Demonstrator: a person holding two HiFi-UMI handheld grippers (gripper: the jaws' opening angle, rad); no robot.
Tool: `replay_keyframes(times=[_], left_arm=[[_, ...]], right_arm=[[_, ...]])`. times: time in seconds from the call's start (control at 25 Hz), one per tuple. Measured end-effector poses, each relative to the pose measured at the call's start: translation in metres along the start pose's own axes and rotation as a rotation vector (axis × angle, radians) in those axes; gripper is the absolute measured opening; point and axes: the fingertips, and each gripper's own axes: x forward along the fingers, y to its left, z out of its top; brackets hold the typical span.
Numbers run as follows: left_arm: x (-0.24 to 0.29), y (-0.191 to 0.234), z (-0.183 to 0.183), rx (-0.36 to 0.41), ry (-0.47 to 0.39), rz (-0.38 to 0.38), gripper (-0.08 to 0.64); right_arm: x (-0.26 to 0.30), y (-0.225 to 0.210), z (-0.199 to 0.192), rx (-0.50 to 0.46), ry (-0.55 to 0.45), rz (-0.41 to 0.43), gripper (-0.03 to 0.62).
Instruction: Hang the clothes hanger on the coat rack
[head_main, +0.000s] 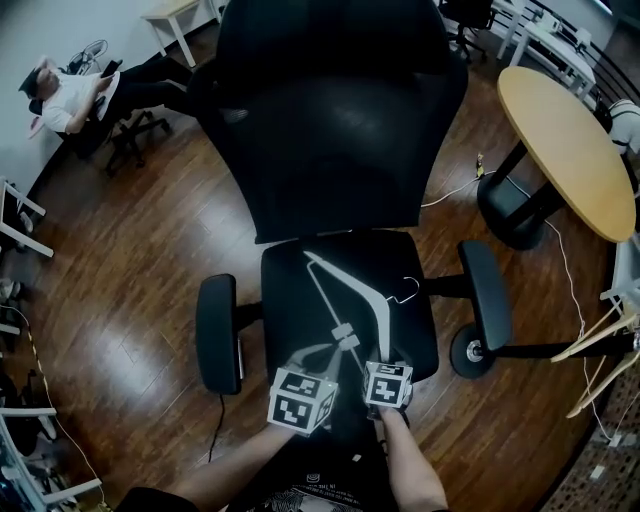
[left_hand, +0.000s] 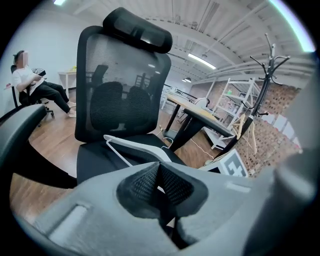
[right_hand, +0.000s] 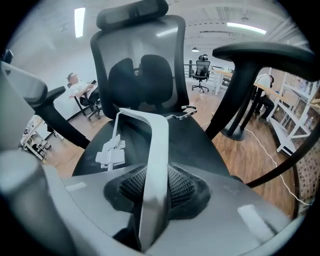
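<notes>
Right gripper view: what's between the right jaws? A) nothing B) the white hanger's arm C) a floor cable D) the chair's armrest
B: the right gripper has its jaws closed on one arm of the white hanger, which runs up from the pads over the chair seat.

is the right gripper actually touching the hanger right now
Touching. The right gripper view shows the right gripper with both pads pressed against the hanger, whose white arm runs straight between its jaws.
</notes>
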Motion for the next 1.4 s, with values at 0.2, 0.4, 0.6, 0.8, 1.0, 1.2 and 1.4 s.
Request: replay_keyframes(times=[0.2, 0.4, 0.6, 0.8, 1.0, 1.2, 1.4], left_arm=[[-0.023, -0.010, 0.011, 0.007, -0.046, -0.014, 0.005], [-0.046, -0.023, 0.028, 0.039, -0.122, -0.032, 0.005], [-0.060, -0.045, 0.042, 0.049, -0.177, -0.066, 0.005], [-0.072, -0.075, 0.053, 0.094, -0.230, -0.107, 0.005], [-0.082, -0.102, 0.058, 0.137, -0.261, -0.151, 0.005], [-0.099, -0.124, 0.056, 0.183, -0.285, -0.190, 0.005], [-0.118, -0.157, 0.056, 0.219, -0.292, -0.227, 0.005]], right_arm=[[-0.049, 0.005, 0.031, -0.058, -0.098, -0.034, 0.112], [-0.097, 0.012, 0.063, -0.106, -0.215, -0.051, 0.112], [-0.148, 0.010, 0.087, -0.149, -0.326, -0.085, 0.112], [-0.194, 0.003, 0.095, -0.147, -0.432, -0.106, 0.112], [-0.236, -0.008, 0.102, -0.168, -0.512, -0.177, 0.112], [-0.273, -0.010, 0.102, -0.171, -0.583, -0.236, 0.112], [-0.311, -0.021, 0.100, -0.172, -0.617, -0.280, 0.112]])
